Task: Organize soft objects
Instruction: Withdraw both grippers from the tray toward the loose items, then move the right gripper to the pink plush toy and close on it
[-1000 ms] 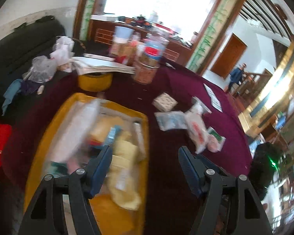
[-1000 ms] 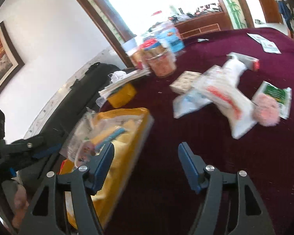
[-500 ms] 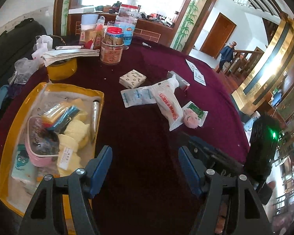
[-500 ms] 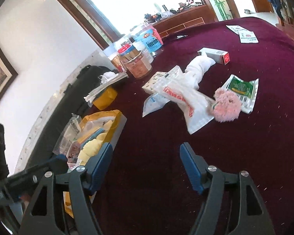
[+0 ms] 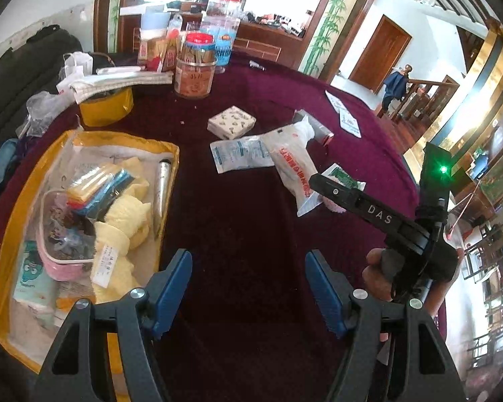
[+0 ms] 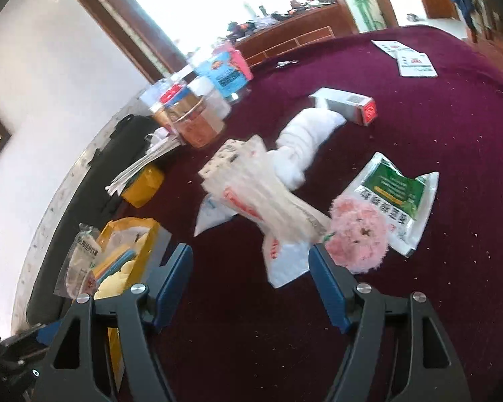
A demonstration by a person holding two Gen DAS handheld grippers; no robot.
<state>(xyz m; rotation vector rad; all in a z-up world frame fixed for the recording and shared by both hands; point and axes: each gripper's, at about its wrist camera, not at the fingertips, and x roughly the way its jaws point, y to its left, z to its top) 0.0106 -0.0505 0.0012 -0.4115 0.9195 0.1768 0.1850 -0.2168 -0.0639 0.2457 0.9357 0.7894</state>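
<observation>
Probably light and squashy, the pompom [image 6: 358,234] lies on the cloth [image 6: 419,301] just beside the right gripper [image 6: 251,288], both grippers wide and empty, left gripper [image 5: 248,288] near the bin [image 5: 13,201]; pinch its middle.

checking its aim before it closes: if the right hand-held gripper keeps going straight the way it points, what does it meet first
Most likely the clear plastic packet with red print, whose near end lies between the open fingers of the right hand-held gripper. The fluffy pink pompom sits just off its right finger. Depth is hard to judge.
</observation>
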